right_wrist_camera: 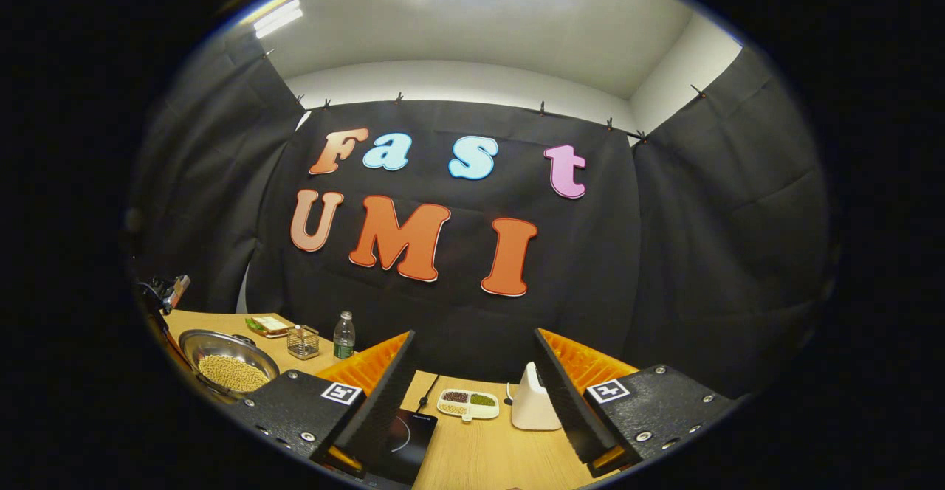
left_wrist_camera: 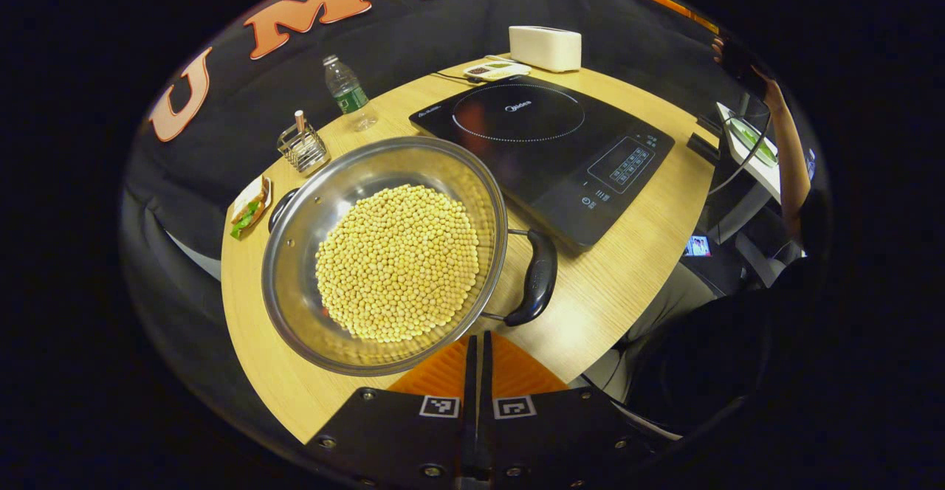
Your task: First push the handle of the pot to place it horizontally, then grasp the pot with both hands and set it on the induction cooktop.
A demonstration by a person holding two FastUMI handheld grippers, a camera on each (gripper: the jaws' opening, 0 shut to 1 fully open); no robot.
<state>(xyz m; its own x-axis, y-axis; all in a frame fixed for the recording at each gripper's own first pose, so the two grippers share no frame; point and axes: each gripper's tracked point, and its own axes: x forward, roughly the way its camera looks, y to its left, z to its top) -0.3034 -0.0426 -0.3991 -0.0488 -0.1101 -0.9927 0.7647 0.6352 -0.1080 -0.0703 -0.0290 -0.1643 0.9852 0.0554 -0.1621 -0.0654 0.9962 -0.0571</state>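
Note:
A steel pot [left_wrist_camera: 384, 254] full of pale beans sits on the wooden table [left_wrist_camera: 620, 291], left of the black induction cooktop [left_wrist_camera: 546, 154]. Its near black handle [left_wrist_camera: 539, 277] points toward the cooktop's front corner; the far handle [left_wrist_camera: 280, 208] shows behind the rim. My left gripper [left_wrist_camera: 478, 350] is shut, empty, its tips just off the pot's near rim. In the right gripper view the pot [right_wrist_camera: 227, 363] lies far left. My right gripper [right_wrist_camera: 472, 379] stands open, high above the table, with nothing between its fingers.
At the table's back stand a water bottle [left_wrist_camera: 348, 93], a wire holder [left_wrist_camera: 303, 147], a small divided dish [left_wrist_camera: 496, 71] and a white box [left_wrist_camera: 545, 47]. A snack packet [left_wrist_camera: 249, 206] lies near the left edge. A person's arm [left_wrist_camera: 786, 150] is at the right.

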